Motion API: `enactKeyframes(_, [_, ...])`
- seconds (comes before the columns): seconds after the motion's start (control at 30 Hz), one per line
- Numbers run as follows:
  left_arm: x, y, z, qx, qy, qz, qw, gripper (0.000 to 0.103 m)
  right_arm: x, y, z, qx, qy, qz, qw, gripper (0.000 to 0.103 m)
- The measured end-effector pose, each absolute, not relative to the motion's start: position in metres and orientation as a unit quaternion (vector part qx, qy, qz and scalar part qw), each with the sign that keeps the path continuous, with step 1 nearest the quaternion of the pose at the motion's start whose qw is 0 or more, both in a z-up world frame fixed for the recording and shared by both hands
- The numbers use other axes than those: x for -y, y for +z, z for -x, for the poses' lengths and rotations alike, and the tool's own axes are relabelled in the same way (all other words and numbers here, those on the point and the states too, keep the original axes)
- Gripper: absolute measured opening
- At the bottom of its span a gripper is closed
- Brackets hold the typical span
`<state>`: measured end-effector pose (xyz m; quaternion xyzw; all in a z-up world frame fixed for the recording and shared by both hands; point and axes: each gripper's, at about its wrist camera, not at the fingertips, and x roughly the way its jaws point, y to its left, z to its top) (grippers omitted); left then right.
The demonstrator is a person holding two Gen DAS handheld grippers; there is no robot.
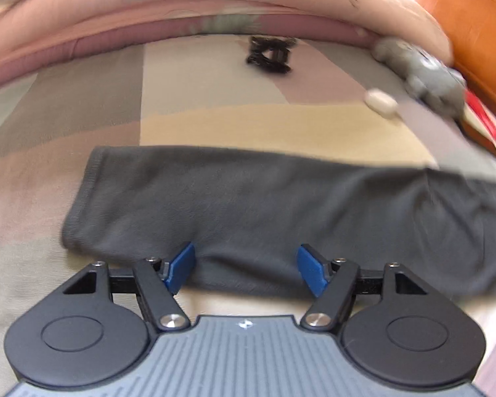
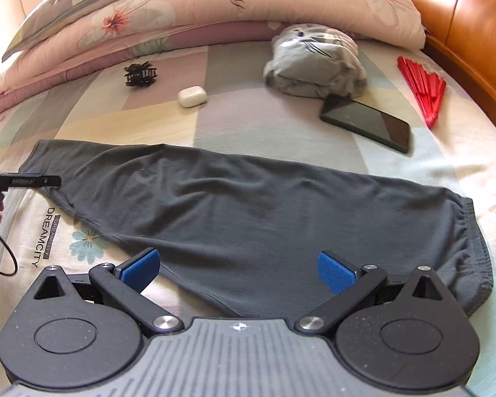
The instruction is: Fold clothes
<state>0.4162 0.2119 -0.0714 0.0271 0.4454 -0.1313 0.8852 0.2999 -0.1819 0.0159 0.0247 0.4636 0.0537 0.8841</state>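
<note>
Two hand-held grippers hover over one pair of dark grey knit trousers [image 2: 248, 205] laid lengthwise across the pastel patchwork bedsheet [image 2: 248, 122], cuff to the left, elastic waistband [image 2: 476, 238] to the right. The left gripper [image 1: 246, 269] has its blue pads spread, nothing pinched; the near hem of the leg lies between and below them. The right gripper [image 2: 238, 271] is likewise spread wide and empty, poised over the near edge of the seat.

My reading is that the step in hand is taking hold for the next fold, probably bringing cuff to waistband. To do it well, each gripper should come down on the near edge, catch both layers of cloth, and close fully before lifting; a grip on the top layer alone would drag the legs apart. Lift both ends level and keep the cloth taut so the fold lands square.

Near side: the trousers lie close to the grippers, so there is little slack there. Far side: a band of open sheet lies beyond the trousers, then the clutter — a black plastic hair claw [image 2: 140, 72], a small white earbud case [image 2: 191, 96], a folded light grey garment [image 2: 314, 66], a dark smartphone [image 2: 367, 122] and a red folding fan [image 2: 423, 89]. The phone lies nearest the cloth, so a sweep at the waistband end should stay low and short. Beyond them the floral quilt [image 2: 182, 16] closes off the far edge.
</note>
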Motion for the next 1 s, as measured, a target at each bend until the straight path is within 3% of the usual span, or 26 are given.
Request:
enactKeyframes(0.13, [-0.228, -0.058, -0.414, -0.449, -0.151, -0.036, 0.88, 0.067, 0.162, 0.012, -0.307, -0.467, 0.053, -0.009, 0.882, 0.103])
enactKeyframes(0.23, [-0.229, -0.049, -0.426, -0.409, -0.158, -0.068, 0.896, 0.068, 0.153, 0.008, -0.313, -0.468, 0.054, 0.003, 0.882, 0.103])
enactKeyframes(0.4, [-0.239, -0.068, -0.443, -0.433, -0.104, -0.05, 0.894, 0.072, 0.149, -0.006, -0.324, -0.478, 0.047, 0.02, 0.877, 0.103])
enactKeyframes(0.53, [-0.235, -0.061, -0.427, -0.444, -0.086, -0.039, 0.891, 0.067, 0.155, -0.012, -0.329, -0.491, 0.046, 0.024, 0.87, 0.103])
enactKeyframes(0.77, [-0.177, -0.034, -0.386, -0.426, -0.13, -0.086, 0.891, 0.069, 0.187, -0.021, -0.344, -0.507, 0.075, 0.025, 0.858, 0.103])
enactKeyframes(1.0, [-0.107, -0.031, -0.372, -0.42, -0.169, -0.069, 0.889, 0.069, 0.215, -0.041, -0.361, -0.496, 0.09, 0.096, 0.858, 0.103])
